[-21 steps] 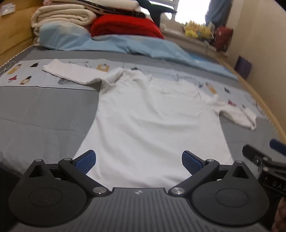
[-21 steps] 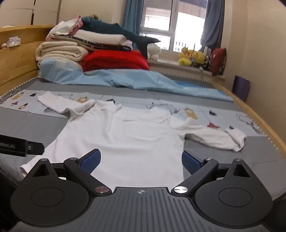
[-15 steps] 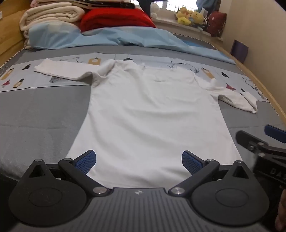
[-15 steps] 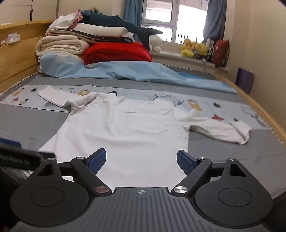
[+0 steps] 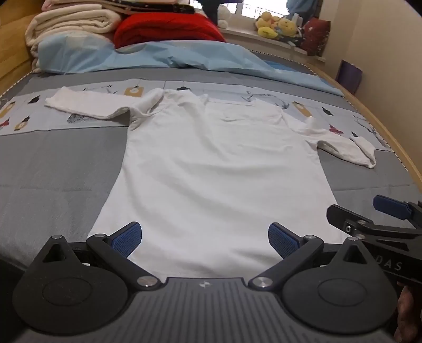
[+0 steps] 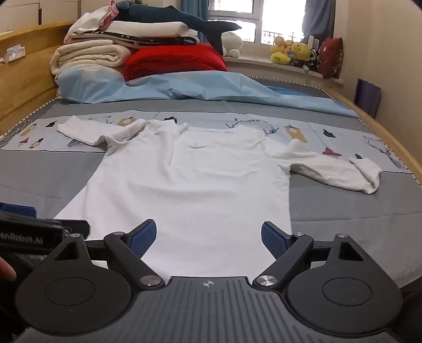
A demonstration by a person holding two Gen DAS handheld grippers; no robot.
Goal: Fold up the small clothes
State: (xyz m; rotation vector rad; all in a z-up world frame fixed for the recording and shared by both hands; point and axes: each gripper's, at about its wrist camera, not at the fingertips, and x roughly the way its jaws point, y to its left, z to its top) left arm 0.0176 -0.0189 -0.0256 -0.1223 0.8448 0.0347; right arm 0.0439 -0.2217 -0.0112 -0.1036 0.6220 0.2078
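Left wrist view: white long-sleeved shirt (image 5: 216,163) is laid flat on the grey bed cover (image 5: 58,168); left gripper (image 5: 204,237) is spread, empty, above the hem. Risk: only the top layer gets pinched

Right wrist view: right gripper (image 6: 208,237) is likewise spread, nothing held; the bunched right sleeve (image 6: 340,171) could be dragged askew

i see a bed (image 6: 343,211) with a grey cover and a pale printed band across it, framed by a wooden rail (image 6: 390,142). at its far end a light blue sheet (image 6: 184,87) lies bunched below a stack of folded cream blankets (image 6: 87,56) and a red blanket (image 6: 174,59). behind, daylight glares through a window (image 6: 237,21) with blue curtains (image 6: 317,18); plush toys (image 6: 290,52) line the sill. the wall (image 6: 395,52) on the right is cream.
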